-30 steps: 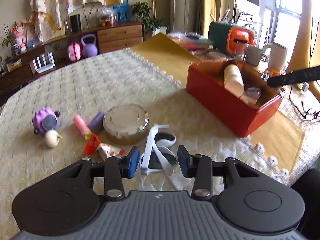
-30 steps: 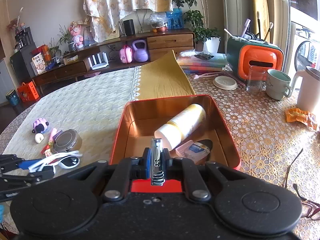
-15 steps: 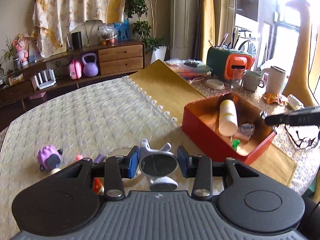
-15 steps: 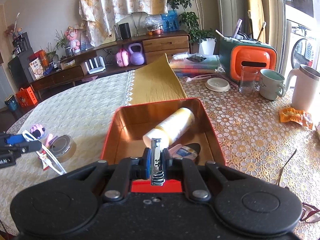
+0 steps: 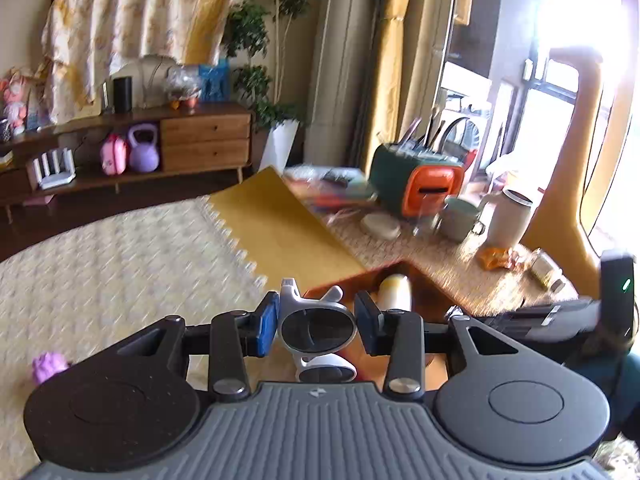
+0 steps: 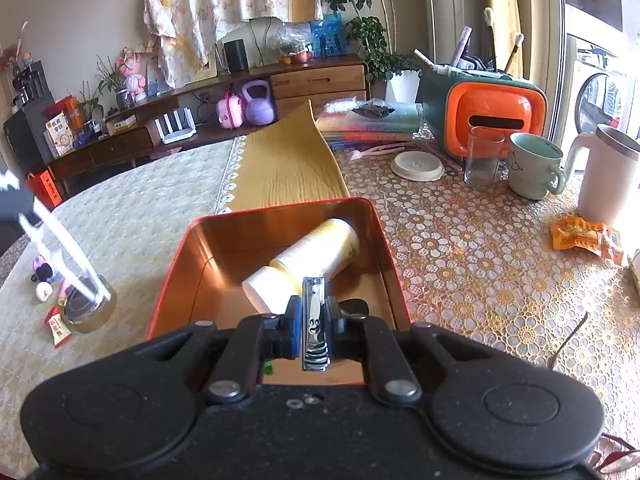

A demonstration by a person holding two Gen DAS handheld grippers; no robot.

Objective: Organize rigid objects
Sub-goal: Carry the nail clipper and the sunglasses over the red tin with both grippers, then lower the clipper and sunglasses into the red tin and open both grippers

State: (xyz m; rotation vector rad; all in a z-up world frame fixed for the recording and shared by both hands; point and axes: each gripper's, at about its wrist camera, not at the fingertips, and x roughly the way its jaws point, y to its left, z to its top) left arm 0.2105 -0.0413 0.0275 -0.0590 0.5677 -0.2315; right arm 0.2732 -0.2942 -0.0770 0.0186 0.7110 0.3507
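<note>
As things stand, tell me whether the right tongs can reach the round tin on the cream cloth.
Probably not directly. The right tongs are shut on the nail clipper over the red box; the round tin sits far to their left, with the white sunglasses hanging above it.

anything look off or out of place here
Nothing is spilled or broken. The white sunglasses sit askew in the left hand-held gripper, one lens above the other, and the cream bottle lies on its side in the red tin.
</note>
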